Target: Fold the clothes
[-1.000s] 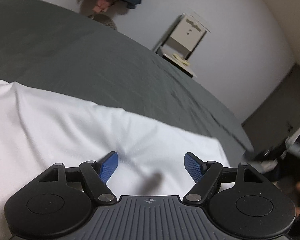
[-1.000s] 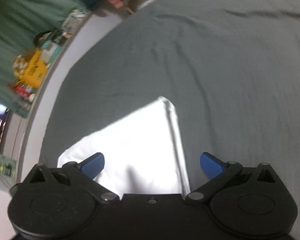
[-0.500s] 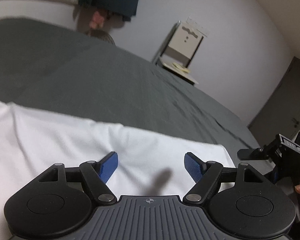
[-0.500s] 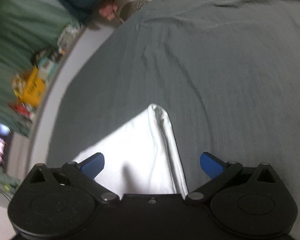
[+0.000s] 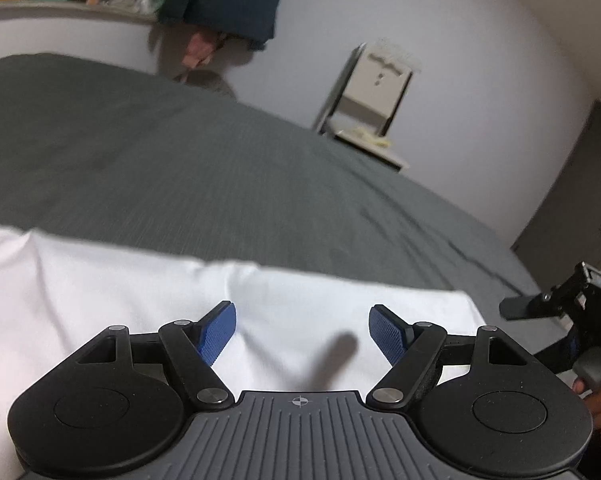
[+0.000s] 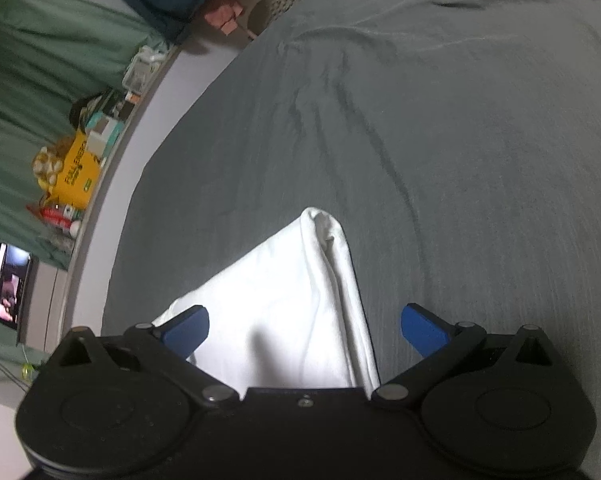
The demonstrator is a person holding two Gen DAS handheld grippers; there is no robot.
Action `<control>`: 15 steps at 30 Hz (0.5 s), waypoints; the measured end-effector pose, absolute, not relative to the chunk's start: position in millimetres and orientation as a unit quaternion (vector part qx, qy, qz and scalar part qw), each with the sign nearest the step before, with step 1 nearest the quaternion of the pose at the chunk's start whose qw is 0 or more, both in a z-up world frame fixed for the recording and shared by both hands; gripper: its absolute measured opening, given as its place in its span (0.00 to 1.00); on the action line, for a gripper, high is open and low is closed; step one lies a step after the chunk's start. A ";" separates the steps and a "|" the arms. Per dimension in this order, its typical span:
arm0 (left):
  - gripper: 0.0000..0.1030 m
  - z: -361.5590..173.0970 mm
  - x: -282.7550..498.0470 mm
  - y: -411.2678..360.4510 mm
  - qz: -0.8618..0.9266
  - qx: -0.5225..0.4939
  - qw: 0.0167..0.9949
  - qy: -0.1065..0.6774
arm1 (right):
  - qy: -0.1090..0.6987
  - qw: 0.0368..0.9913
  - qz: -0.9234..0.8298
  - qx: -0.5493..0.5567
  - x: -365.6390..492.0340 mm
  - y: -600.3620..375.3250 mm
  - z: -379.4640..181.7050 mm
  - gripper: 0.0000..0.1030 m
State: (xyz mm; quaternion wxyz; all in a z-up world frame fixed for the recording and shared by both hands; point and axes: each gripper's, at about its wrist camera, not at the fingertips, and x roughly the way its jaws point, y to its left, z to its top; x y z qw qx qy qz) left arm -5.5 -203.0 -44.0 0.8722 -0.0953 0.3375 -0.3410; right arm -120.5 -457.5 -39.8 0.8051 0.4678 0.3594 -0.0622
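Both sets of blue fingers stood spread and grasped nothing: the left gripper (image 5: 302,330) and the right gripper (image 6: 304,330) hovered over the white garment (image 6: 276,308). It lay flat on the grey bed (image 6: 440,140).

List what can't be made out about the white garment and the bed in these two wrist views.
- White garment: left wrist view, near part hidden by the left hand-held gripper; left edge cut off.
- Same garment, right wrist view: near end hidden by the right hand-held gripper.
- Grey bed cover: weave blurred.
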 end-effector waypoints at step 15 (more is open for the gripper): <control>0.75 -46.0 -51.9 -139.0 -0.325 -0.196 0.784 0.492 | 0.411 0.758 -0.009 0.506 -129.6 -462.6 -46.5 1.00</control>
